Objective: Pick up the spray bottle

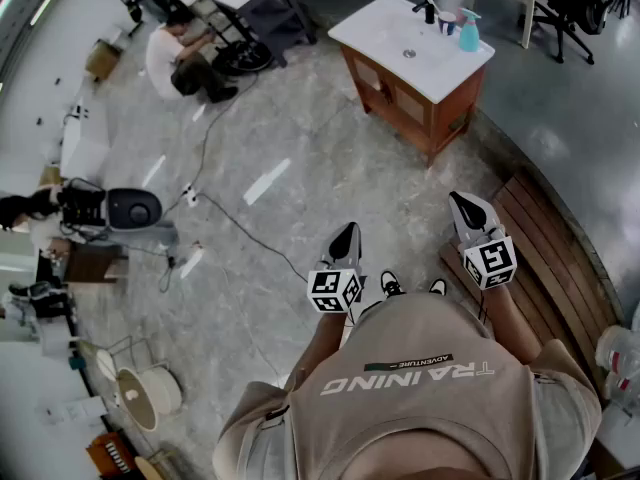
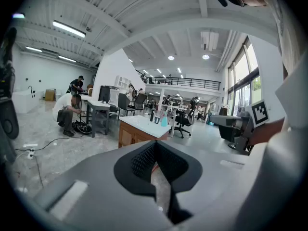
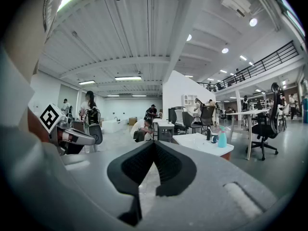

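The small teal plastic spray bottle (image 1: 468, 30) is standing upright at the far corner of the white-topped wooden desk (image 1: 375, 28), just beside a pale mug (image 1: 447, 22). It is probably light, smooth and slightly squeezable, so the narrow neck under the trigger is looking like the safest hold. Well short of the desk, the left gripper (image 1: 345, 236) and right gripper (image 1: 462, 206) are both hanging with jaws together, empty.

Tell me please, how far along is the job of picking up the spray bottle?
Nothing looks done yet. The spray bottle stands on the sink cabinet across the floor. The left gripper and right gripper are both shut and empty. Left: walk over, open a gripper, grasp and lift.
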